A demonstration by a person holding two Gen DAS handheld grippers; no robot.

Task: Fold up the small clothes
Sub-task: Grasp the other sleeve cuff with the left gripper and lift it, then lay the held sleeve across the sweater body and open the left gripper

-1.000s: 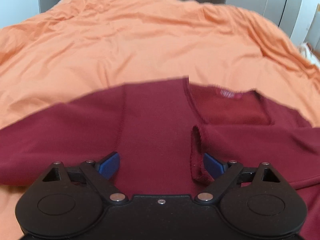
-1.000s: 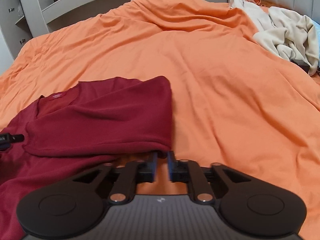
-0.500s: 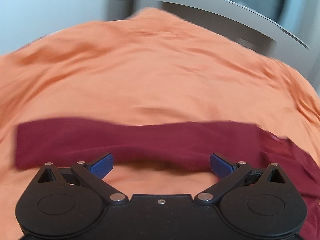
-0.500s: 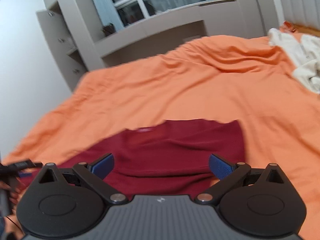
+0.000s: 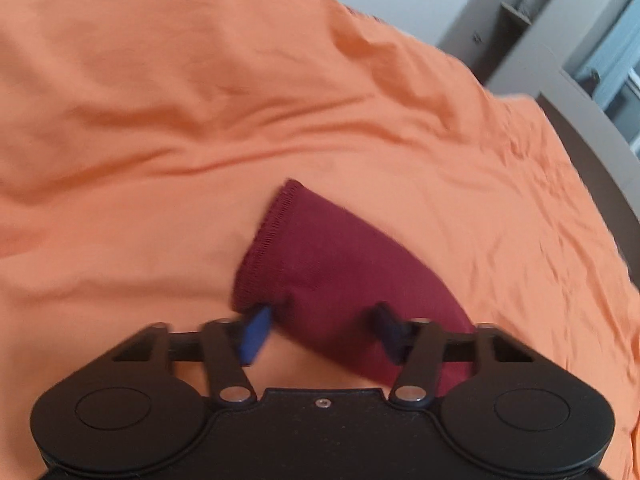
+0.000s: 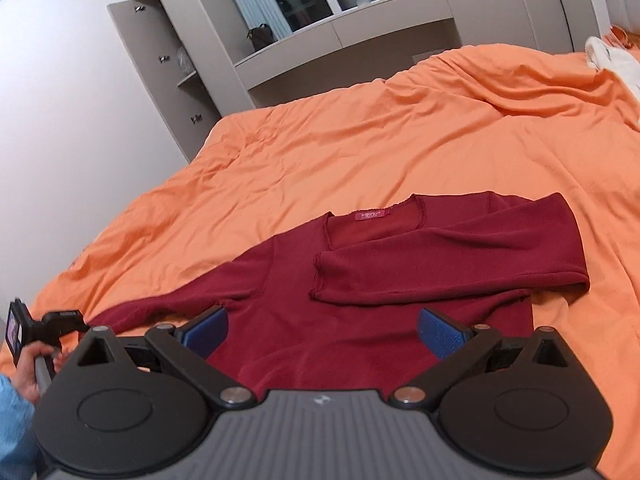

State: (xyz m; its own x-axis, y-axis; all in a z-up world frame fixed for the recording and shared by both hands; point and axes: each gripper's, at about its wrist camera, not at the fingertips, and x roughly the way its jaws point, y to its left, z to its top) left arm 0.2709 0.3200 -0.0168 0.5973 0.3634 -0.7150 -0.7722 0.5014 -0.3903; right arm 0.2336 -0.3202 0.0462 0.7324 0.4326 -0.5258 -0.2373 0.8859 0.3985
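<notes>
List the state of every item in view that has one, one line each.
Maroon shirt: flat on the bed, neckline away from the camera.
Right sleeve: folded across the chest.
Left sleeve: stretched out, cuff end between the left jaws.
Left gripper: jaws have just been closing, pads not yet pressing the sleeve.
Right gripper: wide open, empty, above the shirt's body.
Orange bedspread: spread out, wrinkled.

A bed [image 6: 360, 152] under a rumpled orange cover carries a dark red long-sleeved top [image 6: 360, 320] laid flat, one sleeve folded across its chest, with pale clothes [image 6: 612, 60] at its far corner.
</notes>
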